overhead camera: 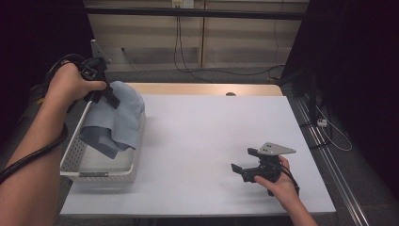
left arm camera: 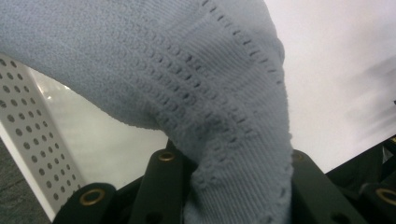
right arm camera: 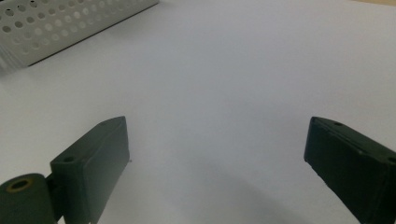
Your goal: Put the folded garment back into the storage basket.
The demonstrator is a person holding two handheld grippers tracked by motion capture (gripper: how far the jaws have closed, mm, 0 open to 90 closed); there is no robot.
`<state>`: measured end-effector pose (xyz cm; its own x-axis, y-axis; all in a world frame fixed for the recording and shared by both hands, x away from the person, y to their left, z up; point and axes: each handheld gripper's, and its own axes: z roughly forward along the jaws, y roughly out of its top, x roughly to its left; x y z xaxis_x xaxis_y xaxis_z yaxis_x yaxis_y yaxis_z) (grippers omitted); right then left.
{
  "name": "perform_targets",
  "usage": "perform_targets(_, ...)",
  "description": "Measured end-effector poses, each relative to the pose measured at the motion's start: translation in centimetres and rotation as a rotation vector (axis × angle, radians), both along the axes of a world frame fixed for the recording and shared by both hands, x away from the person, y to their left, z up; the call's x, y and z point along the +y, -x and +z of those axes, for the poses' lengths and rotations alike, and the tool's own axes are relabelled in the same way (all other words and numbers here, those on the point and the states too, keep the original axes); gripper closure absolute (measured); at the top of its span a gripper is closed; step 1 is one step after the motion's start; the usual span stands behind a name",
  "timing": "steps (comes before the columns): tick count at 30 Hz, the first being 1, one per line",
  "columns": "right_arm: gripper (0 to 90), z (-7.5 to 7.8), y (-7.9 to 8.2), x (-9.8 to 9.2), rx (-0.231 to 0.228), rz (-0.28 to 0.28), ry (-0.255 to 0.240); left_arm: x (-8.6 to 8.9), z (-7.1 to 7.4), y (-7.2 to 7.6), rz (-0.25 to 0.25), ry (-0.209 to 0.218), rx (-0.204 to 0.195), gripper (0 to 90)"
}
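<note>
A pale blue knit cloth hangs over the white perforated basket at the table's left edge, bunched up where the left gripper has its jaws clenched on it, its lower folds draping down into the basket and over the basket's rim; in the left gripper view the knit runs straight down between the black jaws. Well apart, near the front right of the white table, the right gripper rests in the person's hand, its jaws spread wide with nothing between them.

White table, perforated basket
</note>
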<state>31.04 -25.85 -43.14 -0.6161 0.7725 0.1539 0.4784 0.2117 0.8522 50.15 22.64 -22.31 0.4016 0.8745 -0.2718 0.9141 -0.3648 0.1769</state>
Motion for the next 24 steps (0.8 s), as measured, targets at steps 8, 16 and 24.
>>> perform_targets(8,6.6,-0.1,-0.1,0.0,0.0,-0.001,0.005,0.4,-0.1,1.0,-0.007,0.014,0.015,72.7)
perform_targets(16,6.6,0.1,-0.1,0.1,-0.005,0.006,0.002,1.0,-0.8,1.9,0.003,0.028,0.025,72.6)
perform_targets(24,6.6,0.1,-0.2,0.2,-0.006,0.011,-0.001,1.5,-1.4,2.5,0.01,0.035,0.035,72.6)
